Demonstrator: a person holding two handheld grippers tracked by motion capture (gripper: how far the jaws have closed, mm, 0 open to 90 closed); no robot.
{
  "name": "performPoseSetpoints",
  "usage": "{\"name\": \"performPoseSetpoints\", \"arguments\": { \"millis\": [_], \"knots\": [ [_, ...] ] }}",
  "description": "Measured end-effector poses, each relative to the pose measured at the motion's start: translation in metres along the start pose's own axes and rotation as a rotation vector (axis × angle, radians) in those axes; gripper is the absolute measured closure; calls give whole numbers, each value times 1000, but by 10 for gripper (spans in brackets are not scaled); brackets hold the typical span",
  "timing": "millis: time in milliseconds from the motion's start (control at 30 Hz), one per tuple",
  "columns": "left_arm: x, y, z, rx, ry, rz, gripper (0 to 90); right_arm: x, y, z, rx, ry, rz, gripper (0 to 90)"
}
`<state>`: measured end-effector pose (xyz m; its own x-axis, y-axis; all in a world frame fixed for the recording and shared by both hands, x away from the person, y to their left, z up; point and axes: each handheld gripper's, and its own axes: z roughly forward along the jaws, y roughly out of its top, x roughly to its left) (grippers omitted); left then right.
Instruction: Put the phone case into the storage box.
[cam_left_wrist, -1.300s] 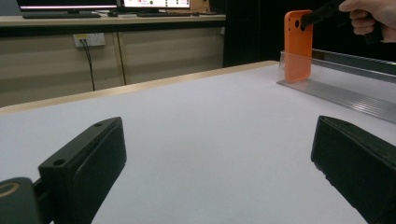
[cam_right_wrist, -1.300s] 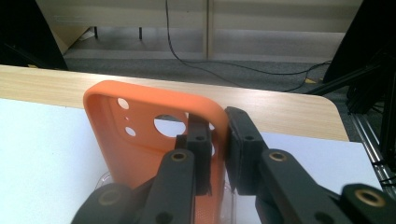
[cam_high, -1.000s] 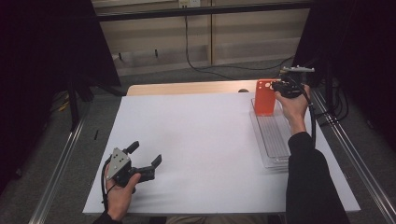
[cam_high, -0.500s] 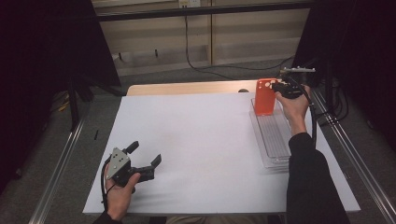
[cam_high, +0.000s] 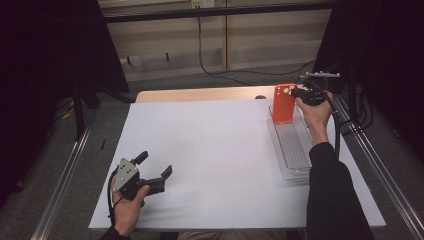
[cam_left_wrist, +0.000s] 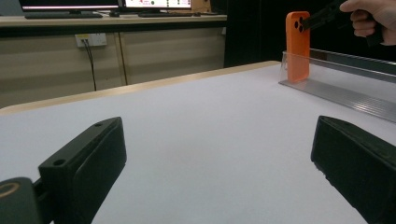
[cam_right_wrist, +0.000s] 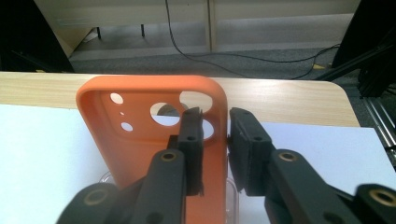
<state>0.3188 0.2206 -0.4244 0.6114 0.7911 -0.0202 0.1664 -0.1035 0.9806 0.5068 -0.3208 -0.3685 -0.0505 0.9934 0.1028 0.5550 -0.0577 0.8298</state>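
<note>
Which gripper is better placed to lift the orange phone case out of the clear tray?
Right: the right gripper already straddles the orange phone case edge. The left gripper sits open, far off.

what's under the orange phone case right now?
The orange phone case stands upright at the far end of the clear tray, pinched at its edge by the right gripper. Where its bottom edge seats is hidden.

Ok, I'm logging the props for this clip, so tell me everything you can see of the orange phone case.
The orange phone case looks like soft matte silicone, with rounded corners and several round camera cut-outs near its top. It is empty and stands upright, hollow side facing the right gripper, whose jaws pinch its side wall beside the cut-outs. Its lower end sits in the far end of a clear ribbed tray at the white table's right edge.
</note>
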Motion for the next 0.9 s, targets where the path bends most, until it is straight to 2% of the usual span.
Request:
{"name": "performPoseSetpoints", "arguments": {
  "millis": [500,700,900],
  "knots": [
    [1,1,-1,-2,5,6,33,-2,-1,-2,1,11,16,621],
    [0,1,0,-2,1,5,33,2,-1,-4,-20,26,15,486],
    [1,1,-1,-6,9,-4,33,3,-2,-4,-25,25,9,405]
  ]
}}
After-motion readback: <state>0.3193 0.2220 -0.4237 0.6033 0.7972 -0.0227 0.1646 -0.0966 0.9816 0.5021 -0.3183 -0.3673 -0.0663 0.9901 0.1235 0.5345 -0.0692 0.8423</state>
